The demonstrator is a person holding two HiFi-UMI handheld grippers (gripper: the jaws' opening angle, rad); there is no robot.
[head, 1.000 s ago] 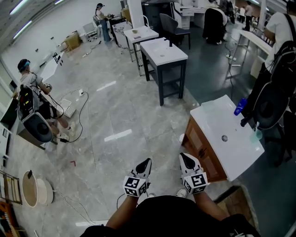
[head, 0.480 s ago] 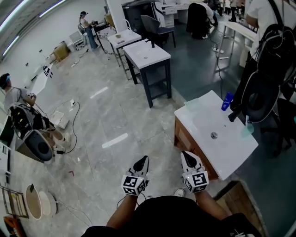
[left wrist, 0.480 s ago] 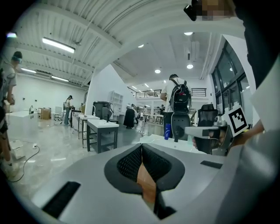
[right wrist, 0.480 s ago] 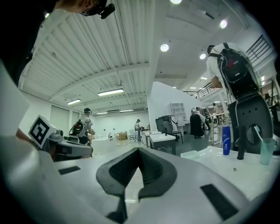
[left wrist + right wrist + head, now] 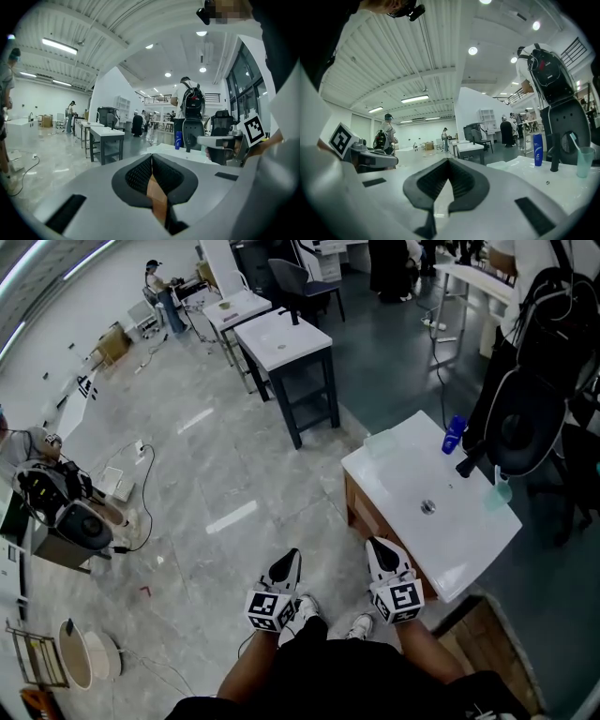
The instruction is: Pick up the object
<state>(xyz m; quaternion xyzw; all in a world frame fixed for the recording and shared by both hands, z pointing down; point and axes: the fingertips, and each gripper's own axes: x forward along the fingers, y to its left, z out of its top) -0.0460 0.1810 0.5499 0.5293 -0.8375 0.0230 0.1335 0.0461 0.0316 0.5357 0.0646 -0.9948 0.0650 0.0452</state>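
Ahead on the white tabletop (image 5: 398, 484) stood a blue bottle (image 5: 454, 434) and a pale cup (image 5: 498, 495); which one was to be picked up could not be told. Left claw (image 5: 290, 562) and right claw (image 5: 376, 549) hung low, jaws together and empty, so one should probably open early and approach level.

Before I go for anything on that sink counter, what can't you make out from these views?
Blue bottle: print too small, head view and right gripper view.
Cup: contents too small to read, head view.
Faucet: top merges with a bystander's black backpack, head view.
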